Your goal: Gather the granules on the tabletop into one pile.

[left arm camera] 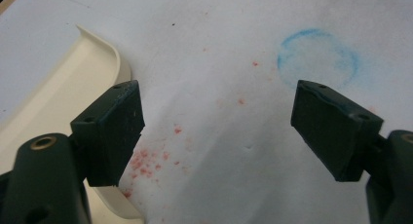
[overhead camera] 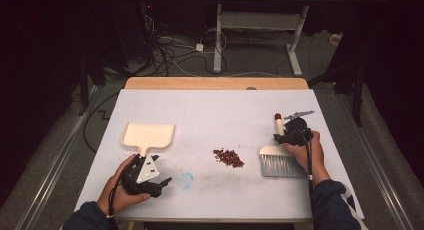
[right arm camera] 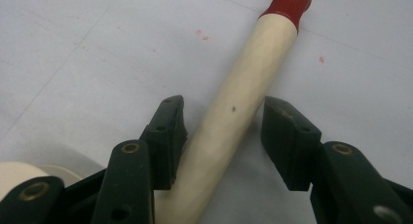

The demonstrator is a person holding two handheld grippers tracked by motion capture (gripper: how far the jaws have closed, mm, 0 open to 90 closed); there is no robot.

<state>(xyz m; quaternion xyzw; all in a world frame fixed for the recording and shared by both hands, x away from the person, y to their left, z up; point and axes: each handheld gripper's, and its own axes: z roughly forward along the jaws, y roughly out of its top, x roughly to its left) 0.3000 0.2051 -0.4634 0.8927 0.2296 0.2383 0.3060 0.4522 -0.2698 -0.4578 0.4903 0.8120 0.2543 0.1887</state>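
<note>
A cream dustpan [overhead camera: 148, 134] lies at the table's left, its handle pointing toward the person. Just in front of that handle, my left gripper [overhead camera: 162, 171] hovers open and empty. In the left gripper view [left arm camera: 216, 95] its jaws stand wide apart above the white surface, with the dustpan's rim [left arm camera: 63, 87] beside the left jaw. A hand brush [overhead camera: 281, 162] with grey bristles lies at the right, and its cream handle [right arm camera: 243, 87] ends in a red tip [right arm camera: 290, 2]. My right gripper [overhead camera: 292, 132] [right arm camera: 224, 107] is open astride this handle: one jaw touches it, the other stands off. A small pile of red-brown bits [overhead camera: 228, 157] lies mid-table.
A faint blue ring [overhead camera: 185, 180] [left arm camera: 316, 56] is drawn on the white table cover [overhead camera: 215, 115], with pink stains [left arm camera: 143, 160] near it. A wooden strip [overhead camera: 215, 83] runs along the far edge. Cables and another table's legs [overhead camera: 295, 45] are on the floor beyond.
</note>
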